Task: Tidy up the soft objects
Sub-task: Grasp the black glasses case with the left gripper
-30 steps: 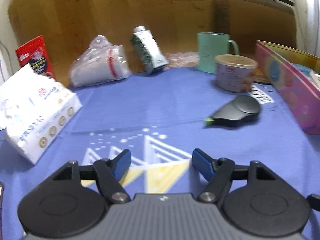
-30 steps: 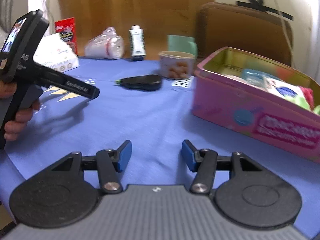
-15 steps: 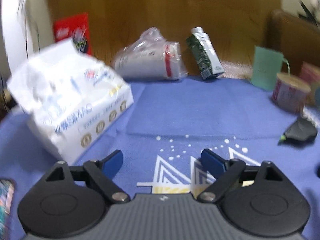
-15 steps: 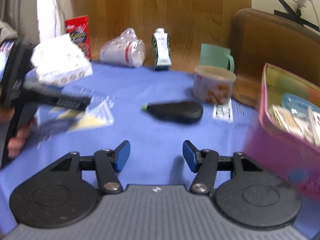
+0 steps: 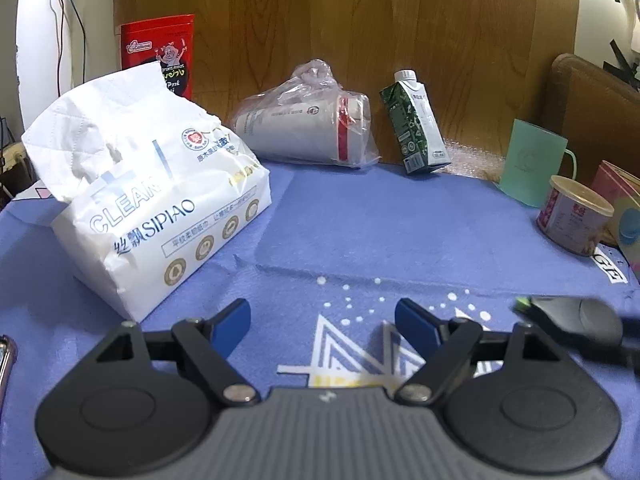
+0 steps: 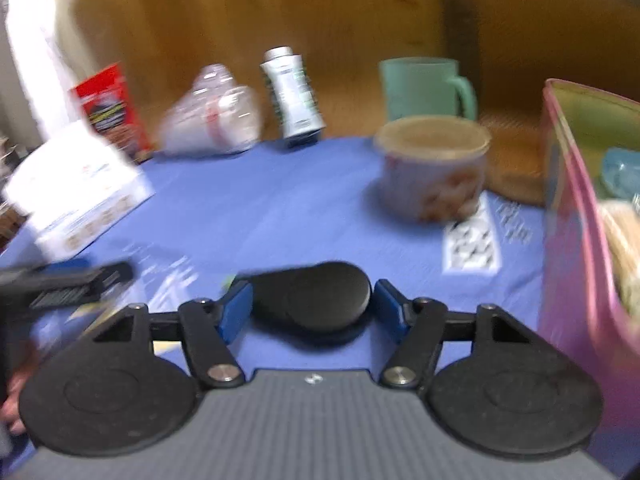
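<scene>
Left gripper (image 5: 322, 320): I see its blue fingers spread wide at the bottom of the left view, holding nothing, only blue cloth between them.
Right gripper (image 6: 314, 312): I see its fingers apart at lower centre of the right view, one on each side of the black pouch; the picture is blurred and I cannot tell whether the pads touch it.
Black pouch (image 6: 316, 296): flat, dark and rounded, lying on the cloth between the right fingers; in the left view it sits at the right edge, lower down.
Tissue pack (image 5: 156, 204): a soft white pack at the left of the left view, with a sheet sticking up from its top, just ahead of the left finger.
Pink tin (image 6: 576, 216): open, along the right edge of the right view, with things inside that I cannot make out.
Tablecloth (image 5: 380, 232): blue with a white and yellow print, covering the table.
Back row: a red packet (image 5: 160, 54) at upper left, bagged cups (image 5: 304, 128) lying on their side at centre, and a green carton (image 5: 416, 124) leaning just right of them.
Right side: a green mug (image 5: 532, 162) with a round tub (image 5: 572, 214) in front of it.
</scene>
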`<move>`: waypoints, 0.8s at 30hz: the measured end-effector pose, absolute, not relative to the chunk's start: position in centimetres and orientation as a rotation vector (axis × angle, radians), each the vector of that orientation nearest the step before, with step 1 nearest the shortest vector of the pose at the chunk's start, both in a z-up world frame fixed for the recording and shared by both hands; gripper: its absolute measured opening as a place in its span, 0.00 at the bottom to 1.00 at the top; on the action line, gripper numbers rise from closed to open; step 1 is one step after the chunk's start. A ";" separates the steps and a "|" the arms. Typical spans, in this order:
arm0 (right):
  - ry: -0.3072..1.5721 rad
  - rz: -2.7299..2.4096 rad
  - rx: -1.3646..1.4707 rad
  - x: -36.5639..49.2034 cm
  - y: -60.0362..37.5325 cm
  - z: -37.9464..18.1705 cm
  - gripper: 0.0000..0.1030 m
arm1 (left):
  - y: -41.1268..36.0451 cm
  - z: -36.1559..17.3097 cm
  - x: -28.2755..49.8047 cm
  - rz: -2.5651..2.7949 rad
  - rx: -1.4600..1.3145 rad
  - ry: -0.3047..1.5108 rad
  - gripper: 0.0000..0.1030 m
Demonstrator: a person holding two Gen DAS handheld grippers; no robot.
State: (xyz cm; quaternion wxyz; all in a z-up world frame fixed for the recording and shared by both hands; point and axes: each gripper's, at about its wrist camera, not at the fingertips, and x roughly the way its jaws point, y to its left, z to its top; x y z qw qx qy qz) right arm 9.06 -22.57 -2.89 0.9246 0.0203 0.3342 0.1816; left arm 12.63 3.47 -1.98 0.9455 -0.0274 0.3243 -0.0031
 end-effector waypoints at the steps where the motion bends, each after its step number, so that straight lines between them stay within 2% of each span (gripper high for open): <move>1: 0.685 0.408 0.026 7.7 -22.0 -3.0 0.68 | 3.5 -2.0 12.6 -0.011 -0.056 0.659 0.79; 7: 0.595 0.517 -0.182 2.0 -19.1 -3.2 0.70 | 3.7 -1.9 12.4 -0.059 -0.079 0.660 0.79; 10: 0.586 0.455 -0.173 3.5 -19.6 -2.9 0.78 | 3.5 -1.7 11.7 -0.094 -0.107 0.669 0.79; 15: 0.609 0.456 -0.172 6.3 -18.8 -3.3 0.78 | 1.8 -0.8 10.3 -0.229 -0.189 0.707 0.78; 16: 0.617 0.462 -0.181 6.4 -18.8 -3.5 0.76 | 1.3 -0.6 10.2 -0.273 -0.210 0.725 0.75; 18: 0.614 0.479 -0.178 6.4 -18.9 -3.6 0.64 | 0.4 -0.2 10.3 -0.328 -0.241 0.767 0.71; 19: 0.614 0.484 -0.176 6.1 -18.9 -3.5 0.49 | 0.0 -0.2 10.5 -0.349 -0.256 0.793 0.69; 22: 0.613 0.510 -0.183 5.1 -19.1 -3.6 0.50 | -1.4 -0.3 10.3 -0.407 -0.275 0.838 0.66; 24: 0.603 0.526 -0.194 4.2 -19.6 -3.7 0.50 | -2.5 -0.3 9.6 -0.418 -0.250 0.844 0.60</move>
